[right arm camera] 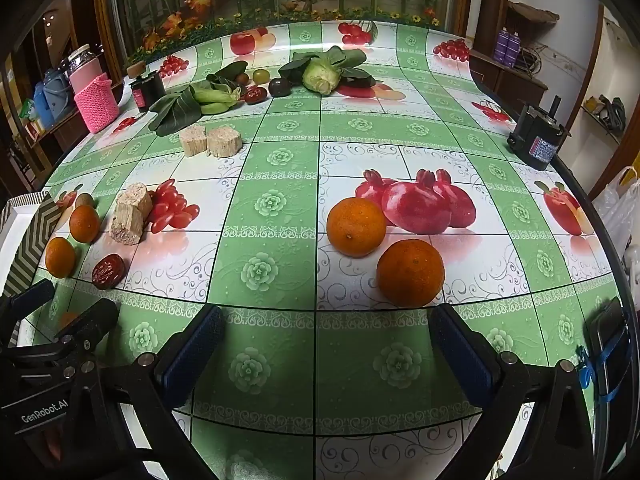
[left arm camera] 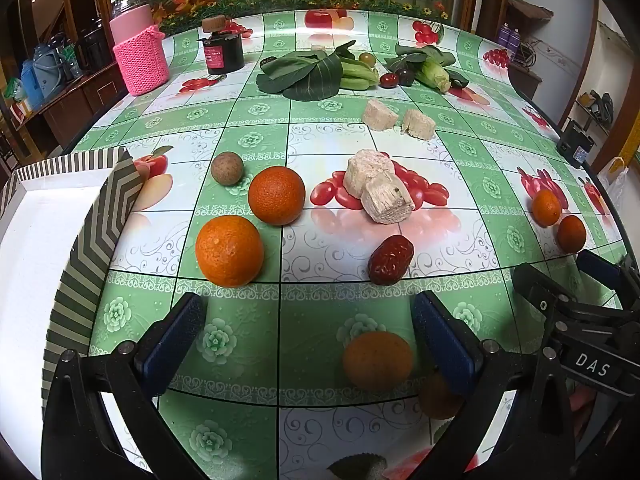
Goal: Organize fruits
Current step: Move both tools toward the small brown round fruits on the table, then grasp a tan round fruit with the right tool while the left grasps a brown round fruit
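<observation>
Both hand-held grippers spread wide and empty: the left hand-held gripper (left arm camera: 306,354) frames a round orange tangerine (left arm camera: 377,360) on the green patterned tabletop (left arm camera: 240,320) beside the zigzag-striped white box (left arm camera: 24,248), likely its destination; the right hand-held gripper (right arm camera: 324,354) hovers before another orange tangerine (right arm camera: 411,273)

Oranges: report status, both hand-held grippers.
Left hand-held gripper open, empty. Right hand-held gripper open, empty. Near orange just ahead of right, on table. Striped box at left; nothing in the way.

The left gripper (left arm camera: 306,344) hangs wide open over the tablecloth (left arm camera: 256,120); an orange (left arm camera: 377,360), perhaps shadowed, sits near its right finger.
</observation>
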